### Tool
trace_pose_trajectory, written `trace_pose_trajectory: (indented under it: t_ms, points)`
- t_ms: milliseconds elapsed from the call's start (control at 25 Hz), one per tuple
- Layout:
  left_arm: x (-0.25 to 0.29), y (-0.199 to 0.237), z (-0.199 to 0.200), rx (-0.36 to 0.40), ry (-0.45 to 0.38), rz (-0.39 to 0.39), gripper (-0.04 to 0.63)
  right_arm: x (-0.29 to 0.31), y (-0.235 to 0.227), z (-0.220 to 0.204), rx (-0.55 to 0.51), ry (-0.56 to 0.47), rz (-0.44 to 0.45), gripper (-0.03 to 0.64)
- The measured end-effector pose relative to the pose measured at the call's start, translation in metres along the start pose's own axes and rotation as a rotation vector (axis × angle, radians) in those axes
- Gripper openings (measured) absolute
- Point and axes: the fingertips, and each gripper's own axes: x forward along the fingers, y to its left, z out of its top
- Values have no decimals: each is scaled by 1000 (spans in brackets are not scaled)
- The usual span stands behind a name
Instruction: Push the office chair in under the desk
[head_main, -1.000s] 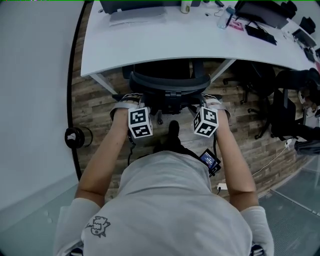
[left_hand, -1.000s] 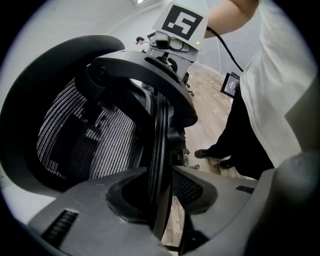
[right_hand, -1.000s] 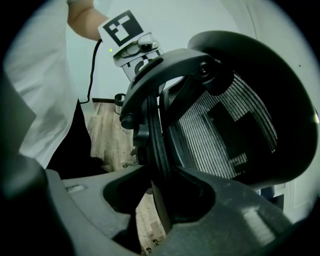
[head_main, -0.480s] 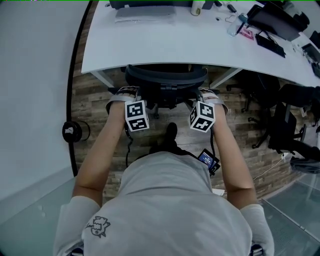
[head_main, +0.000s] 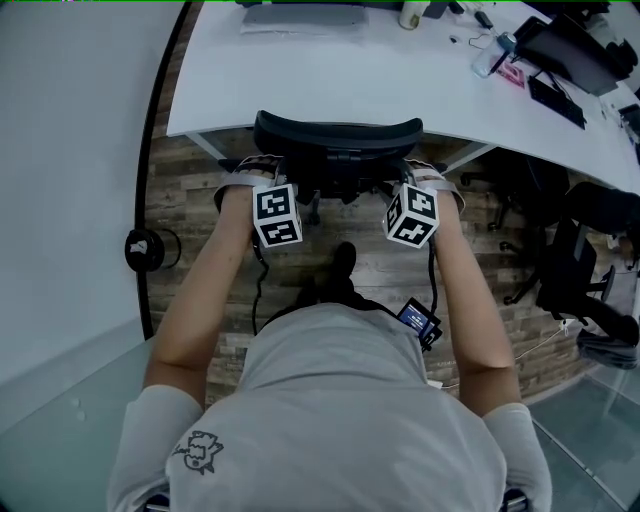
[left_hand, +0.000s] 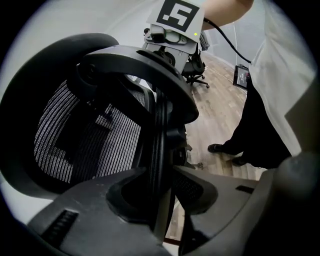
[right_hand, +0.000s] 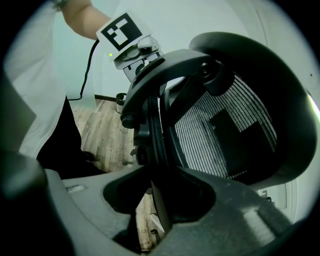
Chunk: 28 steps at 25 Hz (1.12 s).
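Observation:
The black mesh office chair (head_main: 338, 132) stands with its backrest top right at the white desk's (head_main: 300, 90) near edge, its seat hidden beneath the desktop. My left gripper (head_main: 258, 176) holds the backrest's left side, my right gripper (head_main: 424, 176) the right side. In the left gripper view the backrest's rim (left_hand: 160, 150) runs between the jaws, which clamp it; the mesh (left_hand: 80, 135) fills the left. In the right gripper view the rim (right_hand: 155, 150) sits likewise in the jaw notches, with mesh (right_hand: 220, 125) to the right.
White desk legs (head_main: 205, 150) flank the chair. A round black bin (head_main: 146, 250) sits by the curved wall at left. Other black chairs (head_main: 585, 260) crowd the right. A bottle (head_main: 487, 55) and keyboard (head_main: 300, 14) lie on the desk. The person's shoe (head_main: 343, 262) is behind the chair.
The chair has rolled forward toward the desk, its backrest now reaching the desk edge. Both grippers moved forward with it, still clamped on the backrest.

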Motion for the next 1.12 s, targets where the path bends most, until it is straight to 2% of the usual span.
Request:
trace_pose_trajectory:
  t_ms: [480, 680, 840, 960, 1040, 1120]
  points:
    - [6, 8, -1, 0, 7, 23, 127, 6, -11, -1, -5, -14, -5, 145]
    - [0, 10, 0, -20, -15, 62, 143, -1, -10, 4, 65, -32, -21, 219]
    - [-28, 20, 4, -91, -83, 122, 149, -24, -12, 14, 135, -84, -66, 221]
    - [-56, 23, 11, -154, -165, 174, 149, -44, -13, 25, 240, -146, -115, 221]
    - [-77, 22, 16, -261, -250, 181, 149, -59, -11, 32, 333, -192, -135, 221]
    - [-99, 20, 21, -402, -349, 177, 149, -75, -5, 43, 431, -250, -136, 221]
